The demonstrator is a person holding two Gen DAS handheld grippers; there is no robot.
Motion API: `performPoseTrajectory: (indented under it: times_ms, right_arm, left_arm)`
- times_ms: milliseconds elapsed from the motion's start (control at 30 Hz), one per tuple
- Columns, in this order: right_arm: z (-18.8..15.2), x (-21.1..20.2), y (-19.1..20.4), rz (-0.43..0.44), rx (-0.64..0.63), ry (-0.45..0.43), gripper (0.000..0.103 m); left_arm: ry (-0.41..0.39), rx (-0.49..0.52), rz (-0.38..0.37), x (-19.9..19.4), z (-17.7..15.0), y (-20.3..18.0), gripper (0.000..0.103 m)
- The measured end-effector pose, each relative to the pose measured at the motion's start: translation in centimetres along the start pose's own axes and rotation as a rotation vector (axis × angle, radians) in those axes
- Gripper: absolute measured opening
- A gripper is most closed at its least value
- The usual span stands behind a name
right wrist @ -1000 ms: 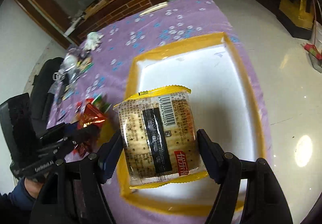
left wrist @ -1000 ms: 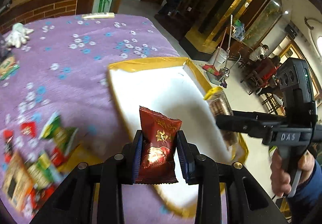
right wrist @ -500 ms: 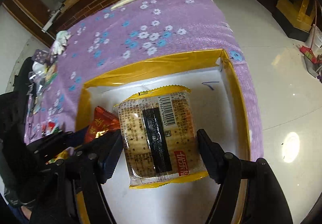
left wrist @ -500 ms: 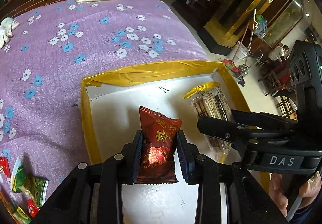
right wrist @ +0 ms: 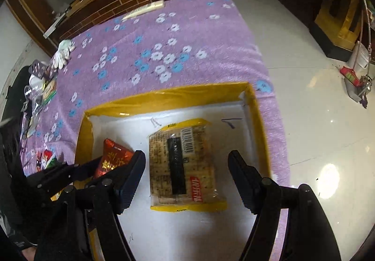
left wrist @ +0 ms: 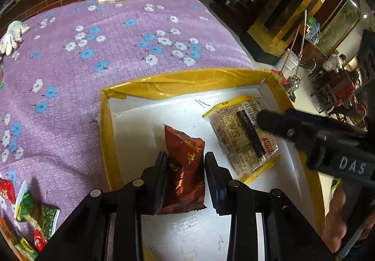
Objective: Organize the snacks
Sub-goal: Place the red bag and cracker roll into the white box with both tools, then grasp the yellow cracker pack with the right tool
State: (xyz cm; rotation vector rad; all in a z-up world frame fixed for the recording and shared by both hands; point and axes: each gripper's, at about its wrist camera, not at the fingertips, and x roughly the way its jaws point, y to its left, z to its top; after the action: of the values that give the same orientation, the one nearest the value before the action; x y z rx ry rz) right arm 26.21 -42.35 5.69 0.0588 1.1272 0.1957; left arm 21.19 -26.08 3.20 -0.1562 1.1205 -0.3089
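Purple cloth with blue and white flowers covers the counter (left wrist: 131,50), and shiny floor shows off to one side. A white glove (left wrist: 10,35) lies far back on the cloth. Near the front edge sits a box (left wrist: 187,80) with yellow tape on its rim and a white bottom.

Left tool (left wrist: 185,172) is over the box, close to its left wall. Its jaws are narrow and squeeze a red snack bag (left wrist: 185,164) from both sides, around the lower half. The bag looks light, puffy and crinkly. It will bend and slip, so holding it across the middle, the way it is held now, seems safest. Squeezing harder could crush what is inside.

Right tool (right wrist: 186,174) is over the right part of the box. Its jaws stand wide, one on each side of a cracker pack (right wrist: 182,162), with a gap on both sides, so they are not pressing it. The pack seems to lie flat on the white bottom, label and bar code up. It looks flat, fairly stiff and light, but crackers break easily. The clear wrap is smooth and may slide. Its long sides are the best place to hold it.

More snacks (left wrist: 35,221) in green and red wrappers wait on the cloth, left of the box.
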Motion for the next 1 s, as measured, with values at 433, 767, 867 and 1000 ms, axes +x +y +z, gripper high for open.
performPoseTrajectory:
  times_ms: [433,767,867,1000]
  right_arm:
    - [-5.8,-16.0,4.8,-0.383,-0.23,-0.506,0.102]
    - [-12.5,-16.9,9.0,-0.299,-0.327,-0.502,0.082]
    - [-13.7,-16.8,10.9,-0.196,-0.35,-0.448,0.082]
    - [-13.8,-14.6,14.3,-0.05,-0.355,-0.286,0.079]
  left_arm:
    - [-0.159,0.006,0.034,-9.2,-4.4,-0.7,0.034]
    - [-0.214,-0.036,0.075,-15.9,-11.1,2.7,0.034]
    - [-0.225,-0.041,0.106,-17.6,-13.5,5.4,0.035]
    - [-0.222,-0.088,0.107,-19.1,-15.8,9.4,0.035]
